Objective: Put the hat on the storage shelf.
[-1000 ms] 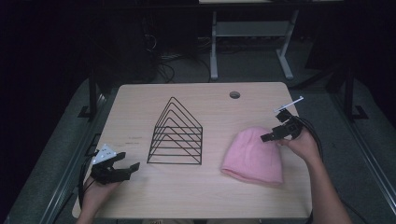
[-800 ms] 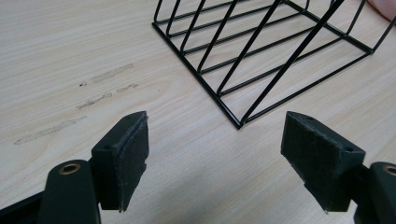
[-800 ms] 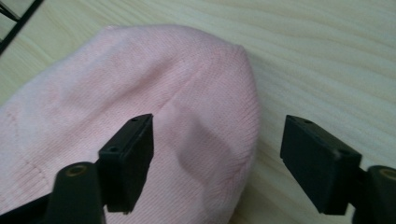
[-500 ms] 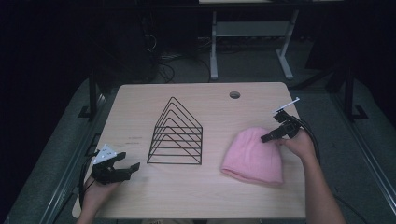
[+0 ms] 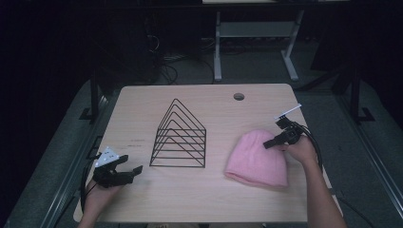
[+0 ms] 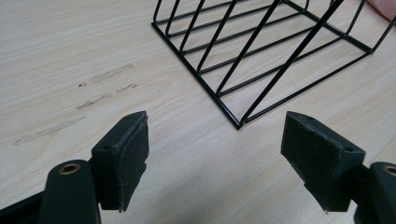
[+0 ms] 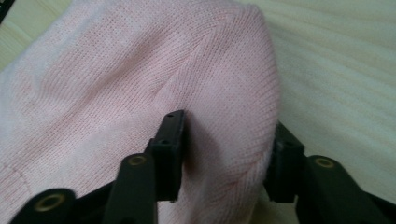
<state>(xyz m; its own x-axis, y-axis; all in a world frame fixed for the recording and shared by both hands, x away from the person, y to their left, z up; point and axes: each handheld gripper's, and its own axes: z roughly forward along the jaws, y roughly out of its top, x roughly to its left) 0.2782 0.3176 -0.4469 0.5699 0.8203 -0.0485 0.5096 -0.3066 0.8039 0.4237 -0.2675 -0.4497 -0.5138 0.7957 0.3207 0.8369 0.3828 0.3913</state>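
High view. We see a light wooden table with a black wire rack near its middle and a pink knit beanie lying flat to the rack's right. The right gripper meets the beanie's upper right edge. The left gripper rests near the table's front left corner, well apart from the rack, jaws spread.

Left gripper view. We look between two wide-set jaws that hold nothing, their pads facing each other over bare wood. The rack's nearest corner lies ahead, between the jaw lines but beyond them.

Right gripper view. The jaws straddle a raised fold at the beanie's rounded crown: one presses into the knit, the other sits at the outer edge. They stand narrow, with fabric between them, though we cannot tell how firm the pinch is.

Risk. We judge that the bite takes only a thin fold near the edge, so the soft knit could slide out on lifting. If carried toward the rack, the hanging fabric could snag a wire and drag the light frame.
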